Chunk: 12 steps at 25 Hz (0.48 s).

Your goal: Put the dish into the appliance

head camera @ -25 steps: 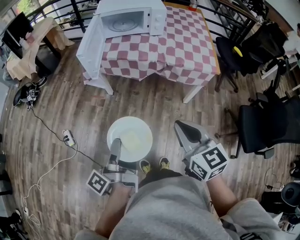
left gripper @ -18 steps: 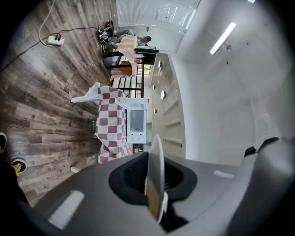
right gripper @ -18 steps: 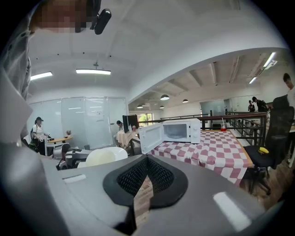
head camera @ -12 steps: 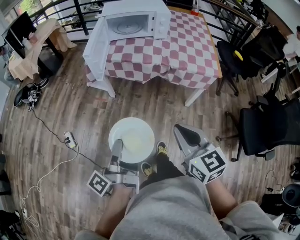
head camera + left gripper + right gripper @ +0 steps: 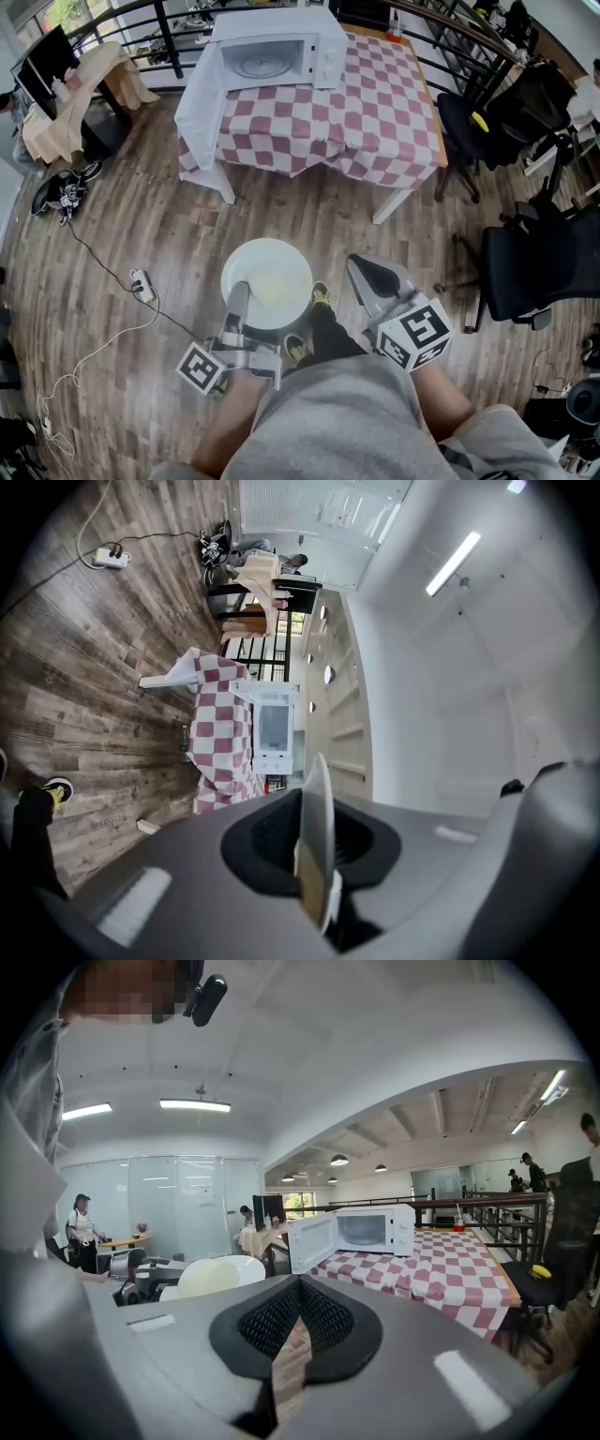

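The round white ceramic plate (image 5: 272,279) was pinched at its near rim by the left gripper (image 5: 238,295), well apart from the open white microwave (image 5: 272,52). Stiff, slick and breakable, it likely needed a deep, level rim hold; the right gripper (image 5: 362,270) was closed, empty

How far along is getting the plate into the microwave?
Done: the microwave has its door open, and the left gripper is shut on the rim of the plate. In hand: the plate is held above the floor, short of the table. Left: reach the microwave and set the plate inside.
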{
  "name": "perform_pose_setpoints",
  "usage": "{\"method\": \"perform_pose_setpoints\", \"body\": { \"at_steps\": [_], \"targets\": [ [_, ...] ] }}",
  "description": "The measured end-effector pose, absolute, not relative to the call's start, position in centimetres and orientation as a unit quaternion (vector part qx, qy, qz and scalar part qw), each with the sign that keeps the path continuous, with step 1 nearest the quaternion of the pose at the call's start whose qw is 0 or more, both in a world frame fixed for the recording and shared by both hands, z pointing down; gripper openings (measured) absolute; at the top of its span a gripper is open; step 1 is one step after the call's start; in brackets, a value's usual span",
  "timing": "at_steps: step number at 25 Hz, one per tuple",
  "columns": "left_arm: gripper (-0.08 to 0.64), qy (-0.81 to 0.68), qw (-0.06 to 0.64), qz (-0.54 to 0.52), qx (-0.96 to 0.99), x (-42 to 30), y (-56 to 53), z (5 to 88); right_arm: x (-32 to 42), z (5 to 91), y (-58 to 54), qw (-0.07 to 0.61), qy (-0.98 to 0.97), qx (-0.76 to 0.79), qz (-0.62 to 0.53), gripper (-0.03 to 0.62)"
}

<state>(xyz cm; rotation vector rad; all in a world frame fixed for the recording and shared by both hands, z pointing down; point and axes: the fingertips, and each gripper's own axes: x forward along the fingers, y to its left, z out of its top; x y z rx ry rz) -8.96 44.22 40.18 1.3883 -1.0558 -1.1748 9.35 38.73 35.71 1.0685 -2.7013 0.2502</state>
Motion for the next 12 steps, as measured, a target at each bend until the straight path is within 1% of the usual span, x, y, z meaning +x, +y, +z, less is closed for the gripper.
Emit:
{"method": "perform_pose_setpoints", "body": {
  "at_steps": [12],
  "targets": [
    [0.032, -0.447, 0.497, -0.479, 0.569, -9.9, 39.6, 41.1, 8.8, 37.3, 33.6, 0.112, -0.920, 0.362, 0.097, -0.005]
  ]
}}
